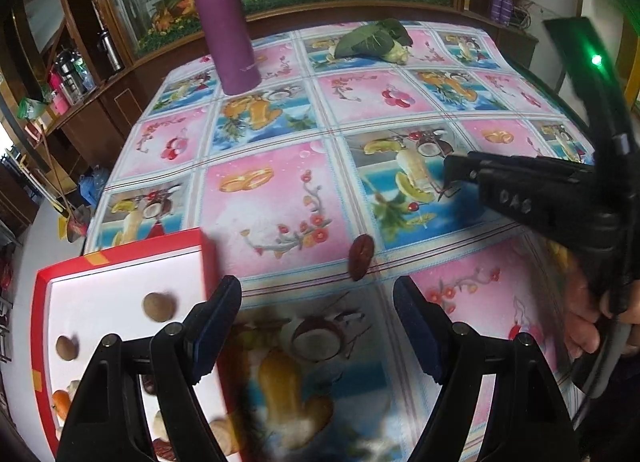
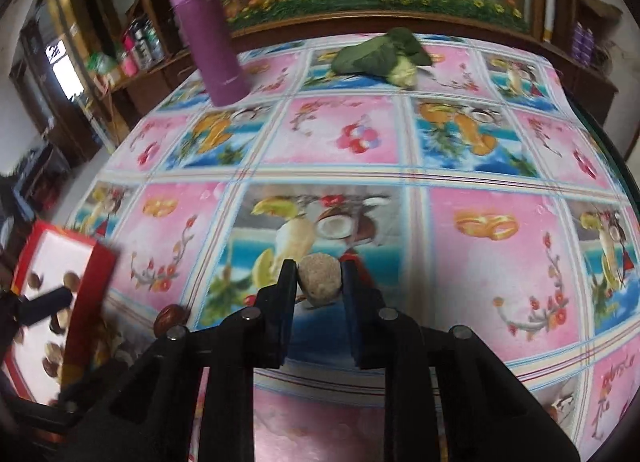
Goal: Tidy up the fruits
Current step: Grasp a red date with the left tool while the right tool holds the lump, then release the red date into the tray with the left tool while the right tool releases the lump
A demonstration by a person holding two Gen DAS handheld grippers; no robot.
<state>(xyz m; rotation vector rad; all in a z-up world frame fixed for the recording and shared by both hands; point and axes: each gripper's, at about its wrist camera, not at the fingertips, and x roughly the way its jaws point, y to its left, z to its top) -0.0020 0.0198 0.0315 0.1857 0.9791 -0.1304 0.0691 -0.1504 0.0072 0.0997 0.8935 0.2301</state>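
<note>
- The left gripper (image 1: 318,298) hangs low over the table with its 2 fingers spread wide and nothing between them; its left finger (image 1: 216,318) overlaps the right wall of the red box (image 1: 120,252).
- The red box, white inside, sits at the table's near-left corner and holds several small round brown fruits (image 1: 159,305) plus an orange piece and a few paler ones, partly hidden behind the gripper.
- A reddish-brown date (image 1: 361,256) lies on the cloth to the right of the red box, just beyond the left gripper's open fingers and touched by neither.
- The right gripper (image 2: 320,278) is level and pointed across the table, right of the red box, its 2 fingers pinching a round, rough, tan fruit (image 2: 321,280) at their tips. In the left wrist view a hand (image 1: 592,314) grips its handle at the right edge.
- The tablecloth (image 2: 480,166) is a grid of pink and blue panels printed with fruit and flowers.
- Far beyond the red box stands an upright purple flask (image 1: 224,22); to its right lies a leafy green vegetable (image 1: 374,40).
- Behind the table a dark wooden cabinet (image 1: 116,10) with glass panes frames a picture of bamboo and flowers, with bottles on shelves at the left.
</note>
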